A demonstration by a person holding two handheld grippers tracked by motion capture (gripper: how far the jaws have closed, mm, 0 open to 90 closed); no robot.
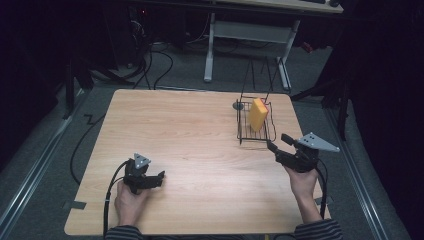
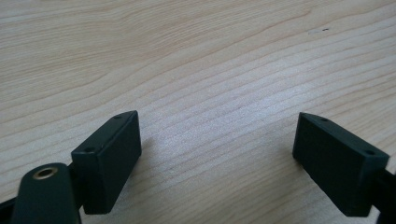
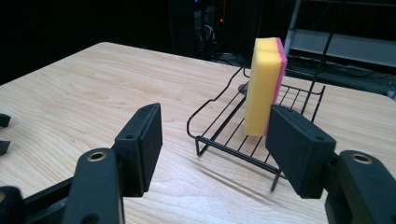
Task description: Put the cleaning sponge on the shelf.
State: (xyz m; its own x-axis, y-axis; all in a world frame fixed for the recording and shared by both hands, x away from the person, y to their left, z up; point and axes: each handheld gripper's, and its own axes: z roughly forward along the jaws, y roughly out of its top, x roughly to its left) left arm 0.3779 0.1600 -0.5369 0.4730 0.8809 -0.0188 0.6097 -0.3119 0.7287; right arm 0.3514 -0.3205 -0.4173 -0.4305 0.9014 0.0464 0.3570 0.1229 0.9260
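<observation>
A yellow sponge (image 1: 258,114) with a pink scouring face is shown standing on edge in a black wire rack (image 1: 245,134) at the far right of the wooden table (image 1: 190,140), apparently leaning against the rack's back wires; the right gripper (image 1: 276,141) is held just short of the rack's near rim, its jaws spread wide and closed on nothing, and is aimed at the sponge; the left gripper (image 1: 161,179) is rested low over bare tabletop at the near left, well apart from the rack, its jaws likewise parted and empty, as is confirmed in the left gripper view by the wood grain seen between them. The step in hand is judged to be the approach to the sponge. In the right gripper view the sponge (image 3: 264,86) is seen off centre, just above the right-hand jaw, so a small sideways correction is called for before the advance; the jaws are best carried over the rack's (image 3: 219,140) low front wire rather than through it, and closed across the sponge's thin dimension, one pad on the yellow face and one on the pink; the grip is best taken at mid-height or above, since foam yields and a hold near the top edge may slip; the rack is light and may be dragged if a wire is caught, so a straight upward lift is advised.
</observation>
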